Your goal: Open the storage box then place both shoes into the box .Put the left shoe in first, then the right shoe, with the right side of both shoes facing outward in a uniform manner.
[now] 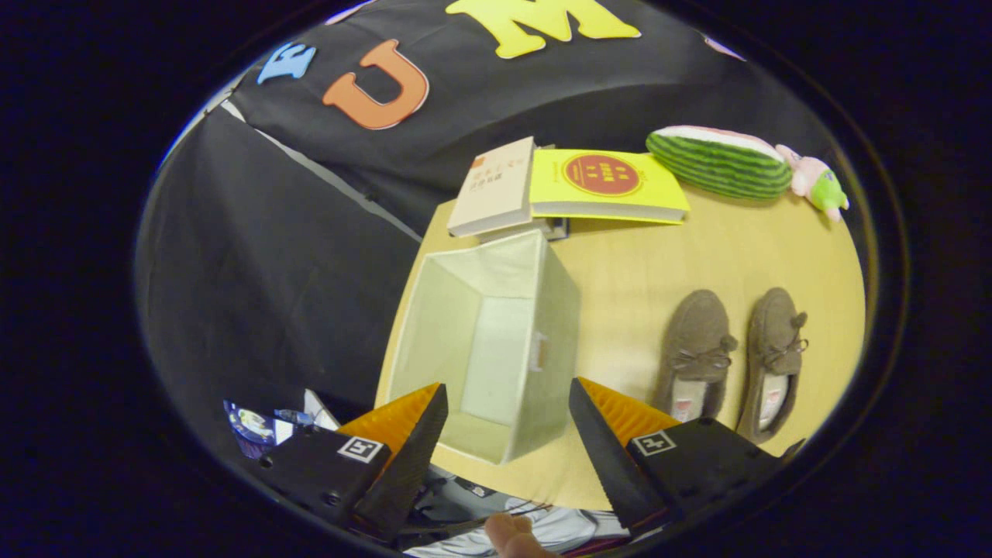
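A pale fabric storage box (555, 325) stands open on the wooden table (643, 263), its inside empty, a small pull tab on its right wall. Two brown moccasin shoes lie side by side to its right, toes pointing away: the left shoe (695, 349) nearer the box, the right shoe (775, 349) beyond it. My gripper (508, 430) hovers open above the box's near end, one finger over its near left corner, the other over the table just right of its near right corner. Nothing is between the fingers.
Two books, a beige one (494, 188) and a yellow one (604, 184), lie behind the box. A watermelon plush (717, 161) and a small pink-green toy (818, 184) sit at the table's far right. A fingertip (511, 536) shows below the gripper.
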Available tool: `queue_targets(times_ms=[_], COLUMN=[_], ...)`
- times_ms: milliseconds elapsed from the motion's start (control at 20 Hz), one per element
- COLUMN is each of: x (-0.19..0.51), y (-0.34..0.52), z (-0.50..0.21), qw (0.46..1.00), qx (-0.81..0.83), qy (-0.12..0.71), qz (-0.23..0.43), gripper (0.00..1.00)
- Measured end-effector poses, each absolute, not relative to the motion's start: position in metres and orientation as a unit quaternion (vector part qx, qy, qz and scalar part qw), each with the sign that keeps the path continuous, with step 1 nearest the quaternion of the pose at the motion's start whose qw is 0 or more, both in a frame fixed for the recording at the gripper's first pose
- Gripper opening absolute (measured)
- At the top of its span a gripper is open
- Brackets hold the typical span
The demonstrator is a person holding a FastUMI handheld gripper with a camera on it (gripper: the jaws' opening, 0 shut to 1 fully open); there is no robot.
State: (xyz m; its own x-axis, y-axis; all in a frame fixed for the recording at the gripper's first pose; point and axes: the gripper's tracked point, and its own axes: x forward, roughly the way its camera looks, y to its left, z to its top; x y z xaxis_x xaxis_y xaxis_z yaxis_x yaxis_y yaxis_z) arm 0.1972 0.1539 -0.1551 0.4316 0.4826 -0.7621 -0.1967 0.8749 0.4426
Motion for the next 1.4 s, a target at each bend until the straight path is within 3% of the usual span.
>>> queue_targets(times_ms=[700, 950, 1100, 1200, 1400], x=[0.192, 0.218, 0.217, 0.216, 0.213], y=[0.01, -0.002, 0.002, 0.002, 0.007], z=[-0.278, -0.334, -0.33, -0.327, -0.301], qw=[0.797, 0.776, 0.772, 0.771, 0.78], qx=[0.06, 0.096, 0.112, 0.125, 0.116], qy=[0.6, 0.622, 0.622, 0.621, 0.612], qz=[0.047, 0.036, 0.065, 0.061, 0.06], gripper=[1.0, 0.49, 0.18, 0.08, 0.07])
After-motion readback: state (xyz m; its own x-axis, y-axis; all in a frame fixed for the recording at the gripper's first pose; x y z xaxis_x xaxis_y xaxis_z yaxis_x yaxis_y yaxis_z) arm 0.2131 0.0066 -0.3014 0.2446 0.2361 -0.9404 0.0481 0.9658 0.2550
